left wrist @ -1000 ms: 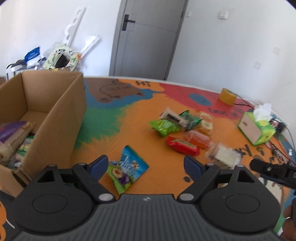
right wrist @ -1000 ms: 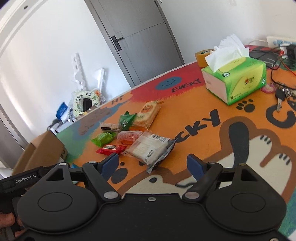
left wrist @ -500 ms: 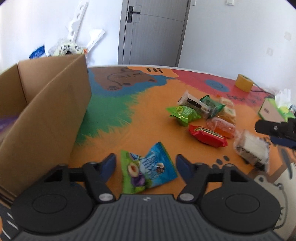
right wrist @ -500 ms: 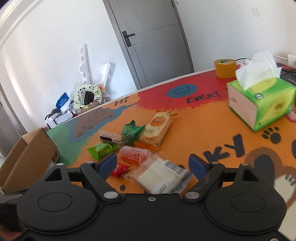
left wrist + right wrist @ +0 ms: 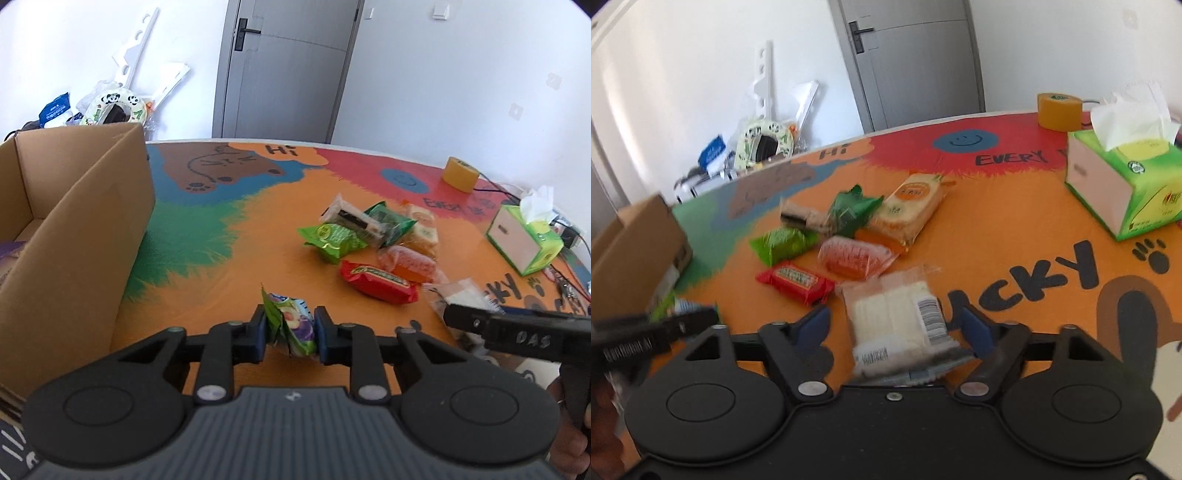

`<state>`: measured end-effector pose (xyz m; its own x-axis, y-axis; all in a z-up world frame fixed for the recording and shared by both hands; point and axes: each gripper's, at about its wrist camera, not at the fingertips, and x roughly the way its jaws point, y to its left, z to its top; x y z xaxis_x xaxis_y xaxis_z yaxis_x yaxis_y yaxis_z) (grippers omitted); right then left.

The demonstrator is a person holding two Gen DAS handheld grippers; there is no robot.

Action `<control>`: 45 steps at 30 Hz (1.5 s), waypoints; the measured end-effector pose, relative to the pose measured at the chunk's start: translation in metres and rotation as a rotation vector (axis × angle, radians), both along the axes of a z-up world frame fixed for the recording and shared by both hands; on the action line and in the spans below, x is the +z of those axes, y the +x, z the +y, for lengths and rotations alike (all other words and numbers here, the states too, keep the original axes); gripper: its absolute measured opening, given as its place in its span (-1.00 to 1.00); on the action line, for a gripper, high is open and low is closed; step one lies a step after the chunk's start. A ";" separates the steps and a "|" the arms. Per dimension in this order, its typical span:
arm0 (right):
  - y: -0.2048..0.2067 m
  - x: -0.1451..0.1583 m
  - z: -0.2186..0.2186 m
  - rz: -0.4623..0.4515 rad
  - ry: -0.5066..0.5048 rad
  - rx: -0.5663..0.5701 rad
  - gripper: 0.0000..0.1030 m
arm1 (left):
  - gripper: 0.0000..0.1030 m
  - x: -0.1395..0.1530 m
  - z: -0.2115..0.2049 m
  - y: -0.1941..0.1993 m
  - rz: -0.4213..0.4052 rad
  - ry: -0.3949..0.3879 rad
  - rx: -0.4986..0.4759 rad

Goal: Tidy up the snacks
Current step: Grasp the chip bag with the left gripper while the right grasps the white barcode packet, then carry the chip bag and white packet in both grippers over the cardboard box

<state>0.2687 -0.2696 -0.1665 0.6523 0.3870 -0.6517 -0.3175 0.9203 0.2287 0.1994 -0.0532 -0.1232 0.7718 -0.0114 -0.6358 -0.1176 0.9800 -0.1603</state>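
Note:
My left gripper [image 5: 289, 329] is shut on a blue and green snack bag [image 5: 291, 320], crumpled between the pads just above the table. A cardboard box [image 5: 74, 236] stands to its left. My right gripper [image 5: 897, 326] is open, its fingers on either side of a clear pack of white wafers [image 5: 897, 317] lying on the table. Beyond lie a red bar [image 5: 794, 282], an orange jelly pack [image 5: 849, 258], green packs [image 5: 783, 242], a cracker pack [image 5: 908, 206] and a brown bar [image 5: 801, 218].
A green tissue box [image 5: 1123, 184] and a yellow tape roll [image 5: 1058, 110] stand at the table's right and far right. The box holds some snacks [image 5: 7, 254]. Cables lie at the far right edge [image 5: 565, 284]. Clutter sits behind the table by the wall.
My left gripper has shut on the blue and green bag and lifted it a little. My right gripper has moved forward and down, so the wafer pack lies between its open fingers.

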 end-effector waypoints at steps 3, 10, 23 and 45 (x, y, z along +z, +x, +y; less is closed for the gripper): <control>-0.009 0.003 -0.004 0.007 0.017 0.006 -0.07 | -0.52 0.004 -0.002 -0.006 -0.013 -0.006 -0.009; -0.030 0.007 -0.017 0.021 0.095 -0.027 -0.12 | -0.52 0.023 -0.003 -0.025 -0.061 -0.013 -0.027; -0.070 0.045 -0.011 -0.054 0.172 -0.012 -0.12 | -0.52 0.064 0.008 -0.065 -0.177 -0.012 -0.019; -0.095 0.091 0.065 -0.128 0.235 0.129 -0.12 | -0.52 0.106 0.084 -0.115 -0.288 -0.002 0.139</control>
